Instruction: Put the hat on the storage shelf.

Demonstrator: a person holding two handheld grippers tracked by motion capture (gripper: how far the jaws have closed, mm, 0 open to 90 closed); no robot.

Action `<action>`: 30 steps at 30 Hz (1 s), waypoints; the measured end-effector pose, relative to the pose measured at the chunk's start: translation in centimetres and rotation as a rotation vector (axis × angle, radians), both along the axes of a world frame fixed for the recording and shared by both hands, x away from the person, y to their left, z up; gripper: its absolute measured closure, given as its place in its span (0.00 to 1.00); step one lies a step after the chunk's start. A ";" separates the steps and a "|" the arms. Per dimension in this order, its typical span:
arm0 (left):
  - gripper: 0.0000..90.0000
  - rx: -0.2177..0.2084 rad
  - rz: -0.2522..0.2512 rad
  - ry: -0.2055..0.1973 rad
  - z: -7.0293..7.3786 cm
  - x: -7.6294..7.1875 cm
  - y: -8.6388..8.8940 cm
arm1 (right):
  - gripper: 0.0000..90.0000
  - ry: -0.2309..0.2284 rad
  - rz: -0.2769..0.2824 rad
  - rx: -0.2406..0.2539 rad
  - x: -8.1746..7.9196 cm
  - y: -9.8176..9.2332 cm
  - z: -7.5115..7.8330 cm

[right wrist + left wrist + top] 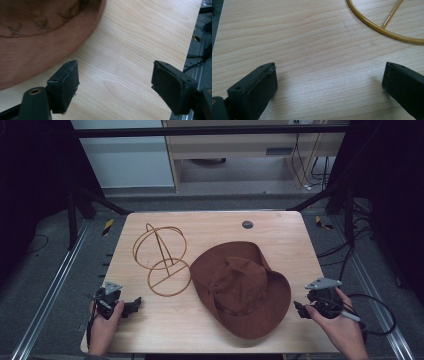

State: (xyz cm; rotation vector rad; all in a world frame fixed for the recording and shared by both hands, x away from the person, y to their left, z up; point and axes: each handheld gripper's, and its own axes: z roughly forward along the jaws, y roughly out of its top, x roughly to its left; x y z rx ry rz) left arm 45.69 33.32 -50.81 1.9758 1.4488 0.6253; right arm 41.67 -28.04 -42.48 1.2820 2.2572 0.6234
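Brown wide-brimmed hat (pixel 242 289) lying crown-up on the right half of the tabletop (pixel 210 222), brim reaching close to the near edge and stopping short of the right edge. Just left of it, touching or nearly touching the brim, a gold wire hat stand (pixel 162 259): flat ring base with a crossbar, upright stem, round cage on top, sitting left of centre. Small dark round disc (pixel 247 224) near the far edge, well apart from both.

Right gripper (pixel 301 310) at the near right corner, held in a hand (pixel 340 322), pointing in toward the hat brim but apart from it. Seen along its own jaws: right gripper (pixel 113 77) spread wide, bare wood between the pads, nothing gripped, hat brim (pixel 37 37) off to the upper left and just beyond the left pad, table's edge past the right one.

Left gripper (pixel 134 304) at the near left corner, in the other hand (pixel 104 325), low over the wood, aimed toward the stand's base. Up close: left gripper (pixel 329 80) gaping wide too, empty, plain grain between the pads, curved gold ring of the stand (pixel 384 31) ahead at upper right, not touched.
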 end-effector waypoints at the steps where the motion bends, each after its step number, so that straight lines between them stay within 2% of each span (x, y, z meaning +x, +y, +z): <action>1: 0.00 -0.001 0.000 -0.002 0.0 0.0 0.0 | 0.23 0.000 0.000 0.000 0.0 0.0 0.0; 2: 0.00 -0.005 0.003 -0.004 0.0 0.0 0.0 | 0.23 -0.002 0.008 -0.005 0.1 0.1 0.6; 3: 0.00 -0.005 0.005 -0.006 0.0 0.0 -0.1 | 0.21 -0.016 0.014 -0.020 0.5 0.3 1.9; 4: 0.00 -0.005 0.005 -0.005 0.0 0.0 0.0 | 0.21 -0.016 0.014 -0.020 0.5 0.3 1.9; 5: 0.00 -0.005 0.004 -0.004 0.0 0.0 0.0 | 0.19 -0.016 0.036 -0.028 1.0 0.8 3.4; 6: 0.00 -0.002 0.002 -0.002 0.0 0.0 0.0 | 0.19 -0.016 0.036 -0.028 1.0 0.8 3.4; 9: 0.00 -0.003 0.001 -0.001 0.0 0.0 0.0 | 0.16 -0.017 0.066 -0.035 1.8 2.1 5.5; 11: 0.00 -0.004 -0.002 -0.001 0.0 0.1 0.0 | 0.16 -0.028 0.090 -0.053 2.0 3.5 6.9; 12: 0.00 -0.003 -0.003 -0.001 0.0 0.1 0.0 | 0.17 -0.037 0.115 -0.061 2.2 5.2 8.2; 13: 0.00 -0.003 -0.003 -0.001 0.0 0.1 0.0 | 0.17 -0.037 0.115 -0.061 2.2 5.2 8.2; 16: 0.00 -0.002 -0.005 -0.001 0.0 0.1 0.0 | 0.18 -0.047 0.165 -0.074 2.5 7.8 9.7; 17: 0.00 -0.001 -0.006 -0.001 0.0 0.0 0.0 | 0.21 -0.025 0.200 -0.069 3.0 9.2 10.4; 20: 0.00 -0.002 -0.008 -0.003 0.0 0.0 0.0 | 0.23 -0.018 0.223 -0.070 3.6 10.3 10.9; 21: 0.00 -0.002 -0.008 -0.003 0.0 0.0 0.0 | 0.25 0.008 0.247 -0.072 4.1 11.2 11.0; 22: 0.00 -0.003 -0.009 -0.003 0.0 0.0 0.0 | 0.25 0.008 0.247 -0.072 4.1 11.2 11.0; 24: 0.00 -0.005 -0.007 -0.003 0.0 0.0 0.0 | 0.25 0.047 0.263 -0.067 4.8 11.9 10.9; 26: 0.00 -0.005 -0.007 -0.002 0.0 0.0 -0.1 | 0.24 0.060 0.267 -0.060 5.5 12.4 10.8; 29: 0.00 -0.004 -0.007 -0.003 0.0 0.0 0.0 | 0.17 0.091 0.291 -0.008 6.7 13.5 10.4; 30: 0.00 -0.004 -0.008 -0.003 0.0 0.0 0.0 | 0.17 0.091 0.291 -0.008 6.7 13.5 10.4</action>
